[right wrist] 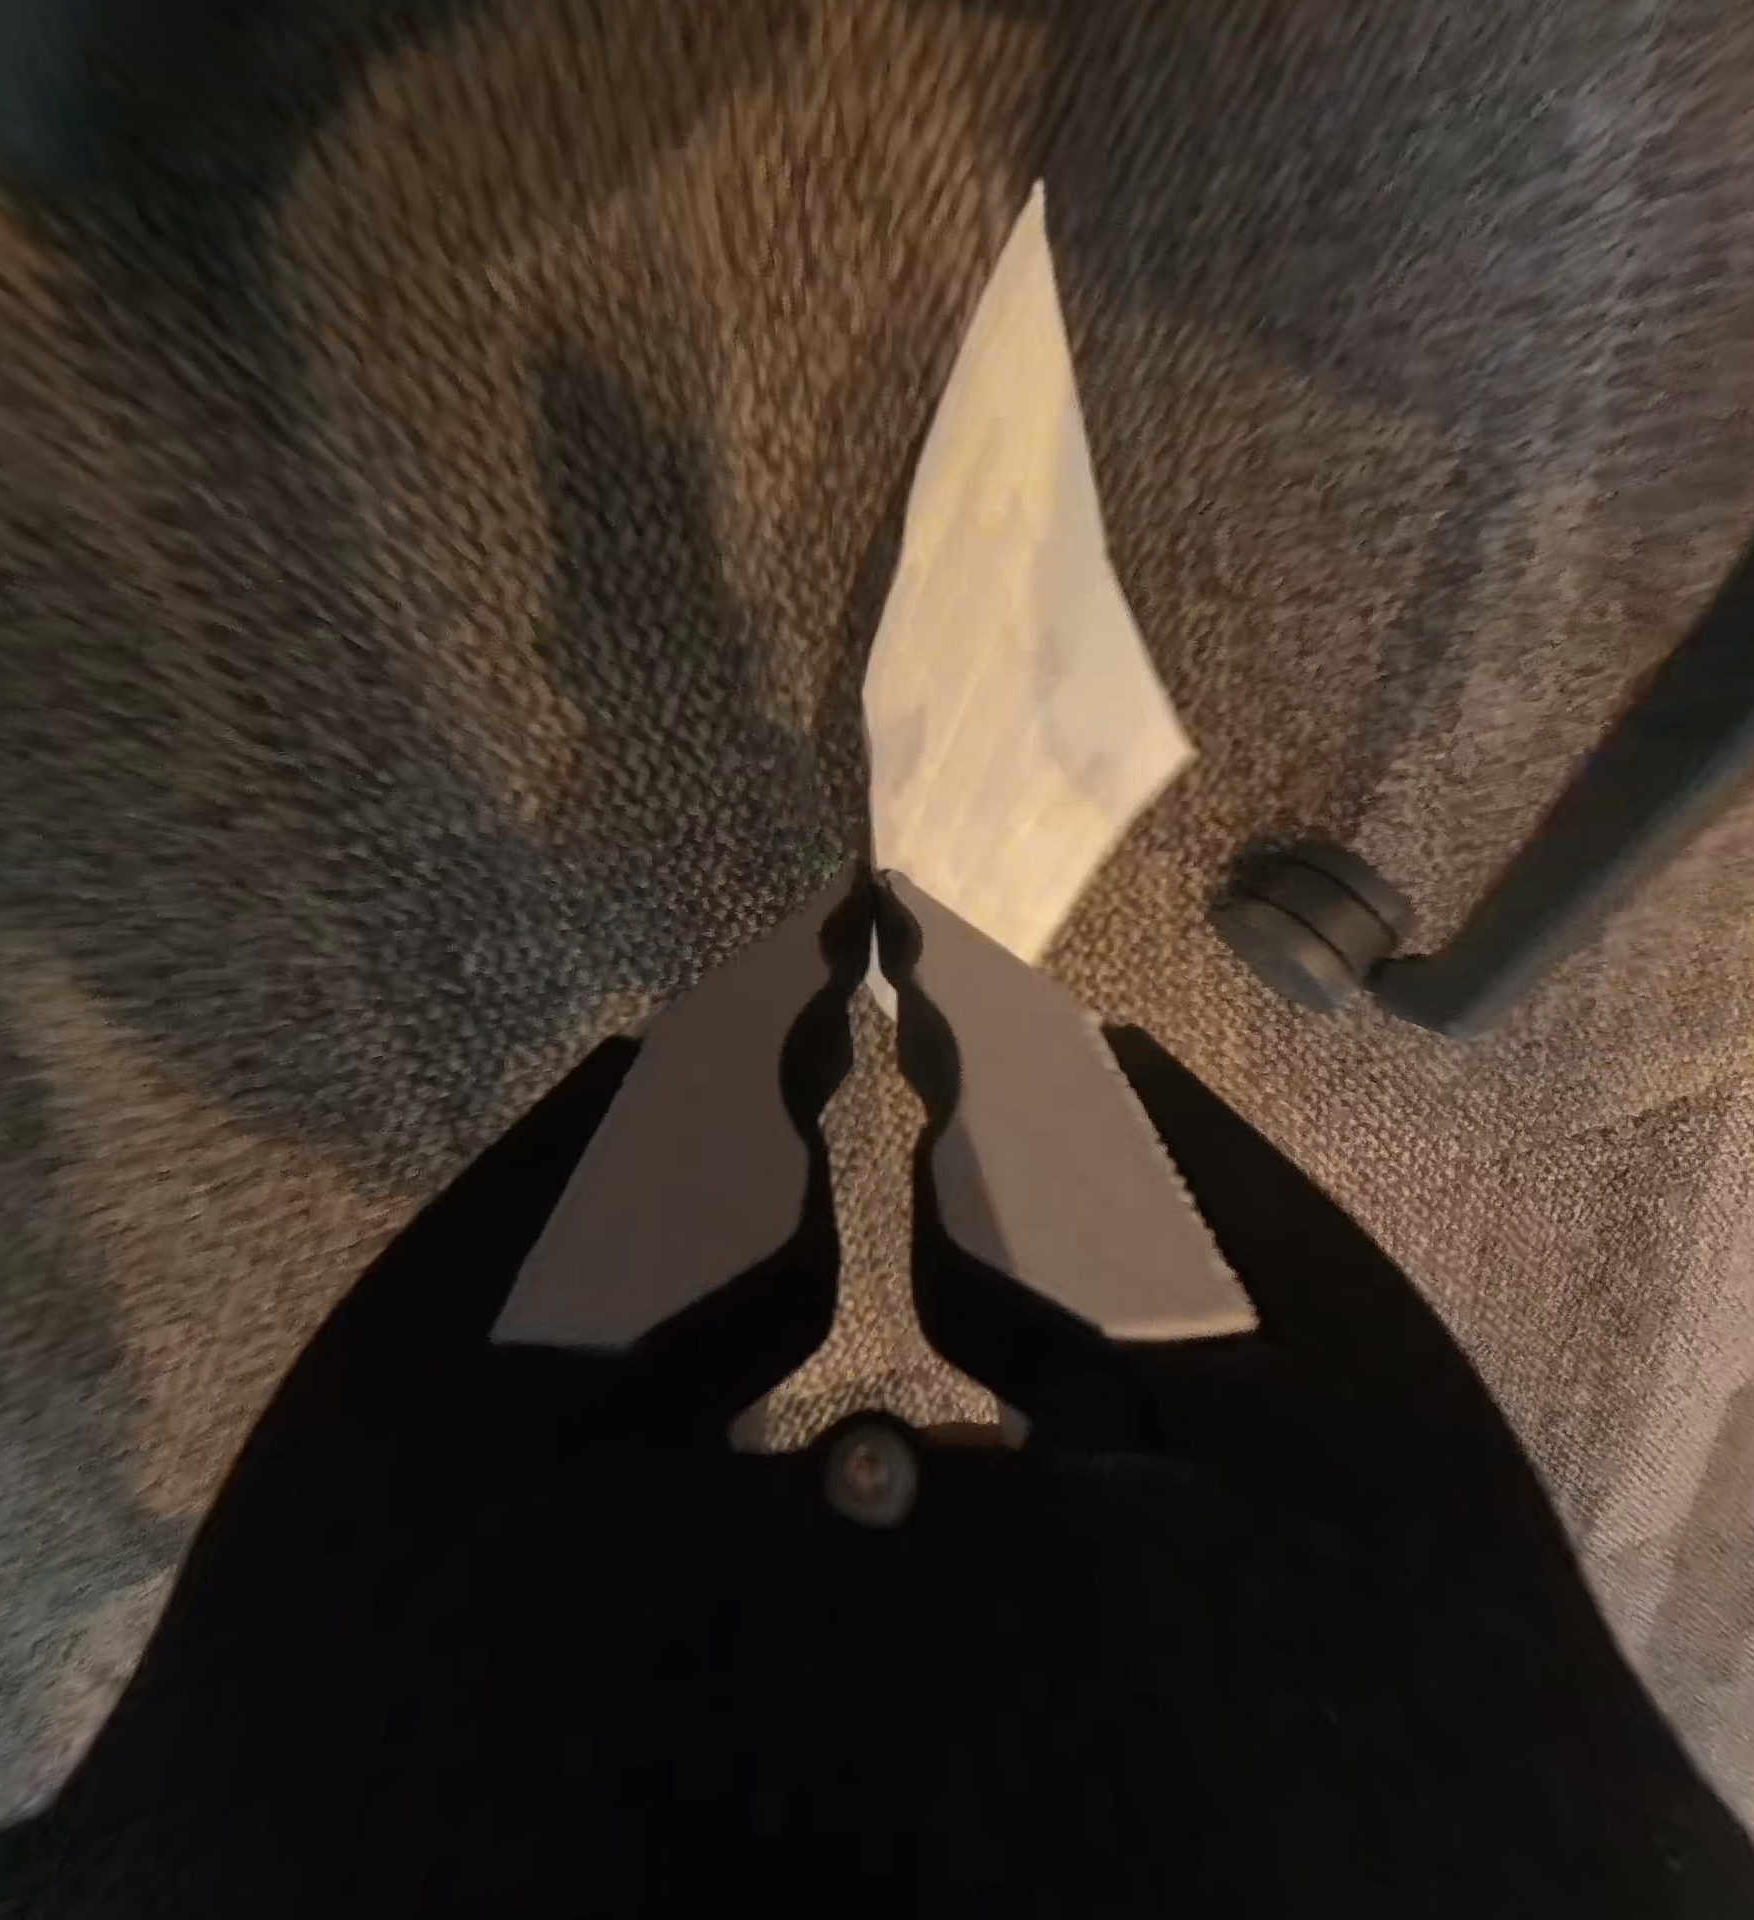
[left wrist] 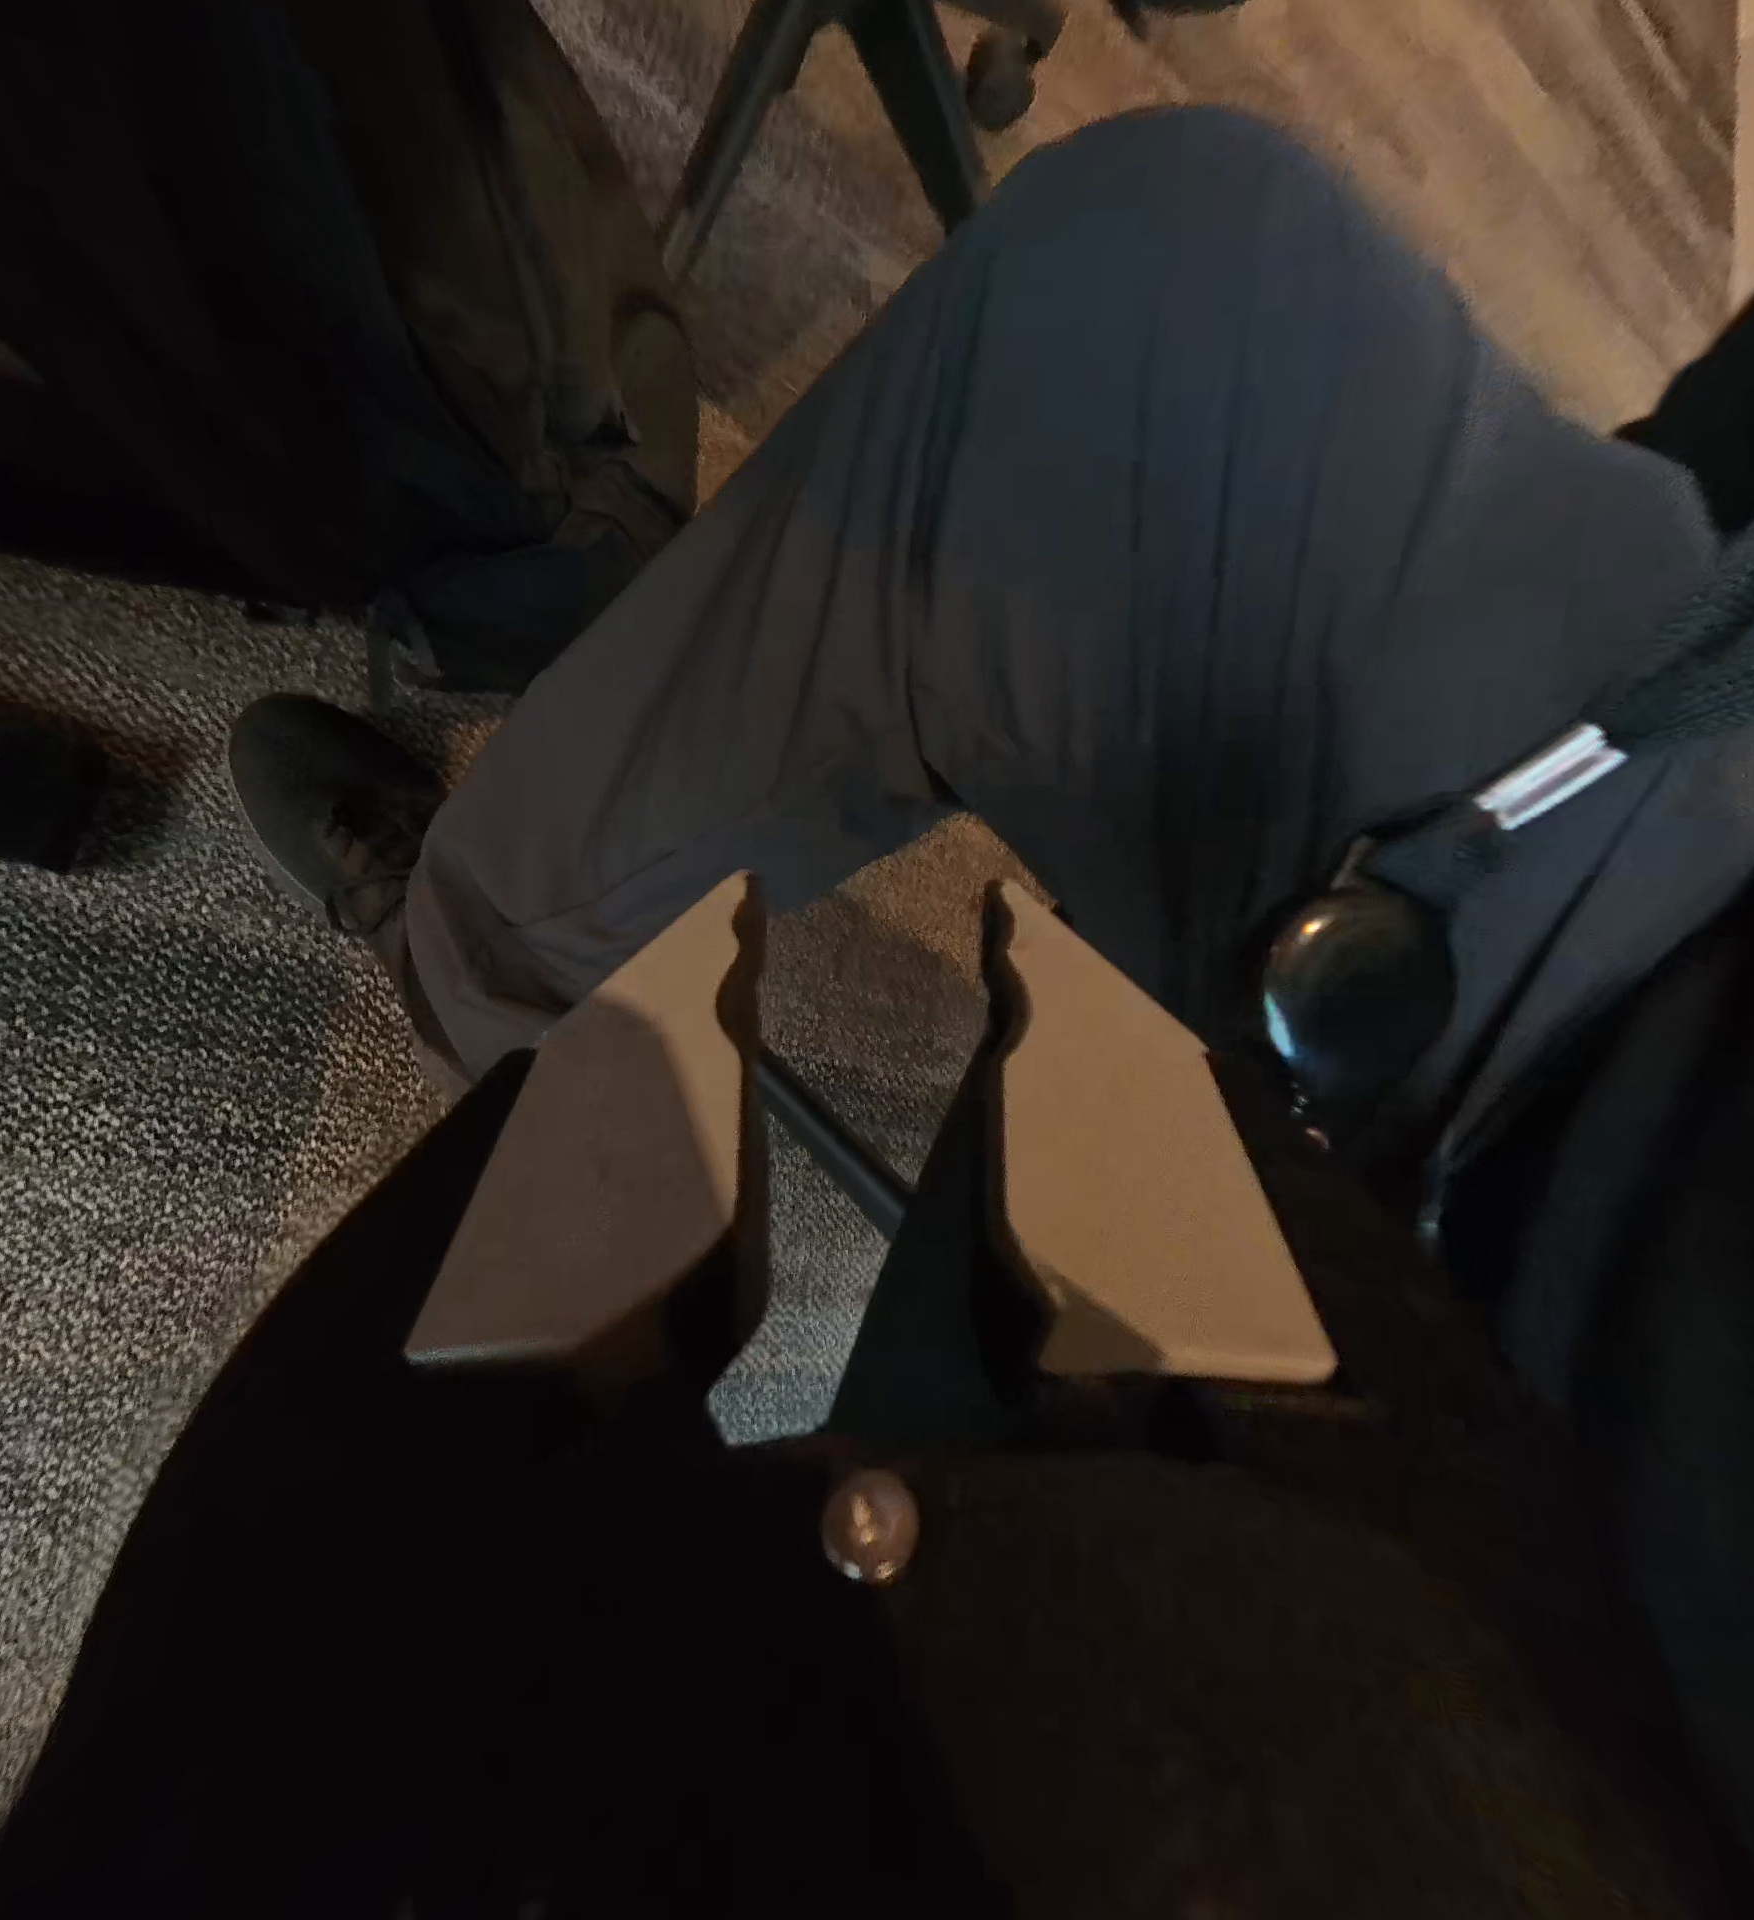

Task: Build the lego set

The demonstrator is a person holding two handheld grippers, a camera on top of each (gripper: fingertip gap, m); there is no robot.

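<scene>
Pale paper sheet (right wrist: 1008,644): lies on the carpet, one corner at the right gripper's tips; whether this belongs to the lego set cannot be told. No bricks in either view.
Right gripper (right wrist: 875,914): jaws nearly closed at the tips, a sliver of gap; the sheet's corner sits at or between them, grip cannot be told.
Castor (right wrist: 1299,925): just right of the sheet, on a dark chair leg.
Carpet (right wrist: 437,623): grey-brown, mottled, under the sheet.
Left gripper (left wrist: 873,904): jaws apart, holding nothing, over carpet.
Trouser leg (left wrist: 1112,499): grey, beyond the left gripper; shoe (left wrist: 322,800) at its left.
</scene>
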